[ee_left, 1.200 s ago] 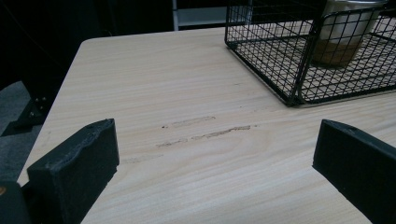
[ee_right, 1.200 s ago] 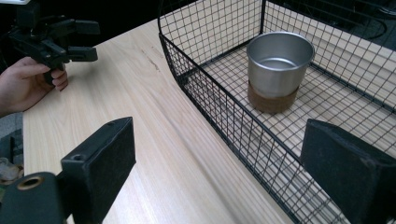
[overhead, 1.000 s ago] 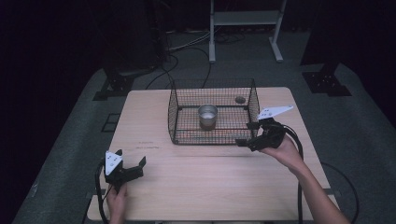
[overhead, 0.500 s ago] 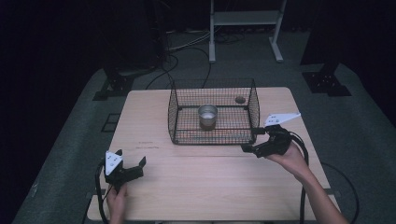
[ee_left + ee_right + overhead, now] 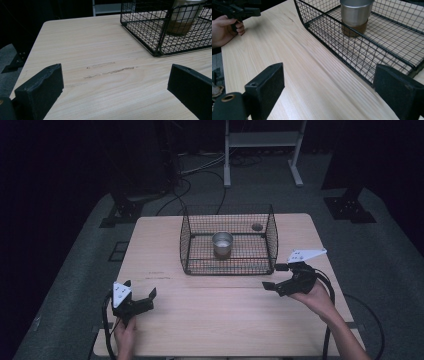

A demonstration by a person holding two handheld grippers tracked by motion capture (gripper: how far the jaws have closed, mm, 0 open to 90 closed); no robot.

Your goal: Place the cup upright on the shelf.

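Nothing gripped on either side: right gripper [image 5: 275, 276] spread wide with bare worktop [image 5: 225, 320] between the jaws, left gripper [image 5: 140, 291] likewise wide open and empty. Just off the near right corner of the wire basket [image 5: 270, 237] for the right gripper, close beside the mesh but apart from it, and aimed leftward along the basket's near wall. Well clear of the basket's near left corner for the left gripper, low at the worktop's near left edge, with faint scuff marks [image 5: 110, 71] lying between it and the basket. Inside the basket, about the middle of its floor, the metal cup [image 5: 222, 243]: upright, open end up, touching none of the walls. Seen along the right gripper's jaws, up and to the right through the near mesh; seen along the left gripper's jaws, far off at the upper right behind the corner wires. Round and standing, so no favoured line across it; the basket's long sides running left to right across the worktop. Probably a matter for the right side, being much the nearer, and probably one of rising over the near wall and coming down through the open top, since no straight way exists through the mesh.
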